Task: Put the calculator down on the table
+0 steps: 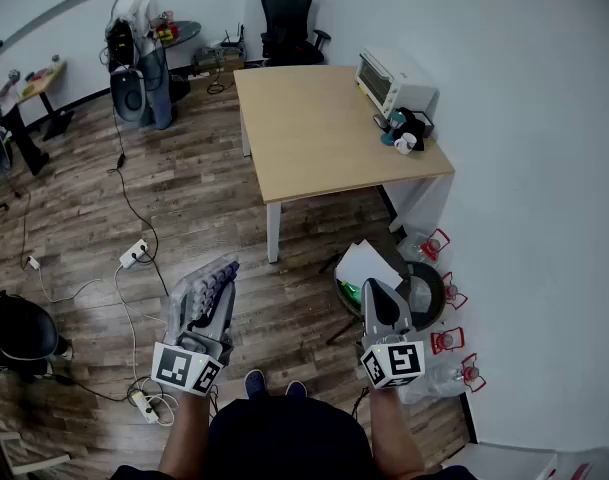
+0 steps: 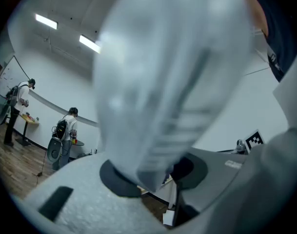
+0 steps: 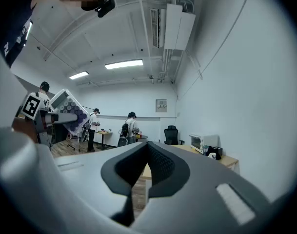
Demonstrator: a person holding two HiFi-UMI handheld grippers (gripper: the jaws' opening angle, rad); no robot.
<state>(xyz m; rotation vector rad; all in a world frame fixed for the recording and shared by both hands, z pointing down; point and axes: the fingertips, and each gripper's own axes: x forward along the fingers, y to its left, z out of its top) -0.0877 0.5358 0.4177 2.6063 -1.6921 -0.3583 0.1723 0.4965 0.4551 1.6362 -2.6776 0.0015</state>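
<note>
A grey calculator (image 1: pixel 209 286) with rows of round keys is held out over the wooden floor, and my left gripper (image 1: pixel 206 306) is shut on its near end. In the left gripper view the calculator (image 2: pixel 172 77) is a blurred grey slab that fills most of the picture above the jaws. The right gripper view shows the calculator (image 3: pixel 68 107) at the left, keys facing up. My right gripper (image 1: pixel 377 290) is shut with nothing in it, its dark pads (image 3: pixel 155 167) pressed together. The light wooden table (image 1: pixel 314 138) stands ahead, well beyond both grippers.
A white toaster oven (image 1: pixel 394 80), a mug and a dark object sit at the table's right edge. A black office chair (image 1: pixel 288 23) stands behind it. A bin (image 1: pixel 424 293) and papers lie by the right wall. Cables and a power strip (image 1: pixel 134 254) cross the floor; people stand at the far left.
</note>
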